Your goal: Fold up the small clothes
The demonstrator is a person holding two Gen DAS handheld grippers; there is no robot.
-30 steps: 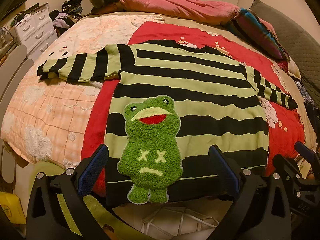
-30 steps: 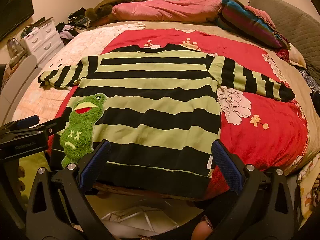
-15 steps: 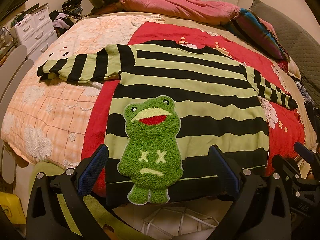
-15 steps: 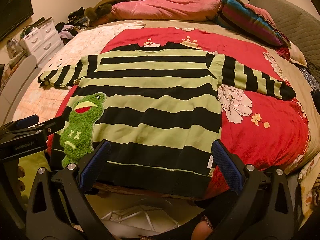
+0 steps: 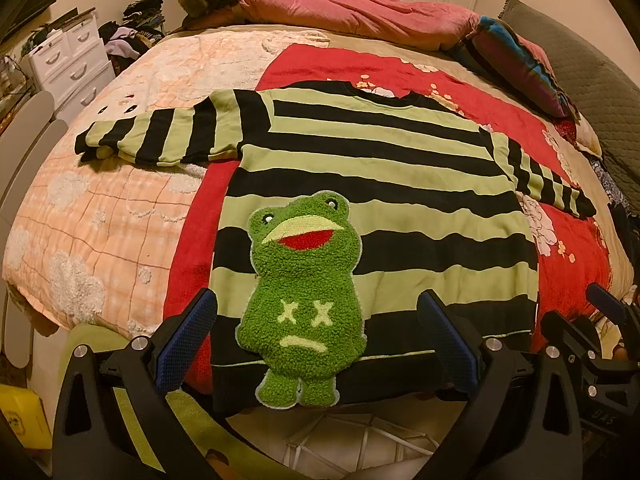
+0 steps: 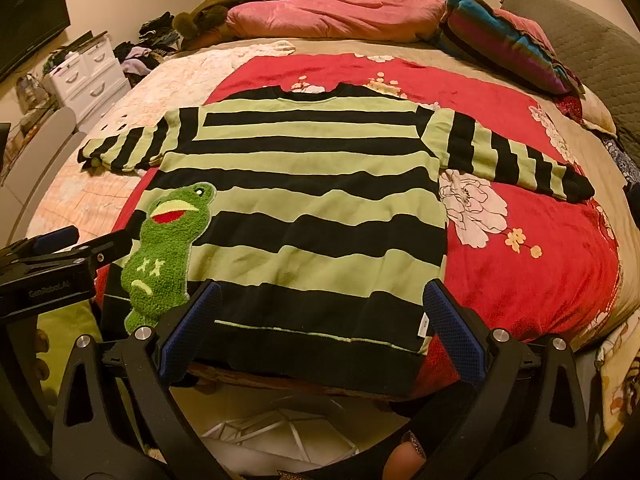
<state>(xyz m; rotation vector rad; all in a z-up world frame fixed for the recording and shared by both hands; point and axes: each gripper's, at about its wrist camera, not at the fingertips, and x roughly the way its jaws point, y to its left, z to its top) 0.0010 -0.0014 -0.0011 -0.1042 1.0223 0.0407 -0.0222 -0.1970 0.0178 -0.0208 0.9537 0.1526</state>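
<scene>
so the sweater (image 5: 372, 184) lies flat on the red blanket (image 5: 568, 264), sleeves out to both sides. its frog (image 5: 304, 300) sits by the hem. both the left gripper (image 5: 316, 344) and the right gripper (image 6: 320, 328) hang near that hem, wide apart, holding nothing.

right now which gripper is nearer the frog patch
Left. The left gripper hovers open right over the frog patch at the sweater's hem; the right gripper, also open, sits further along the hem, frog off to its left.
</scene>
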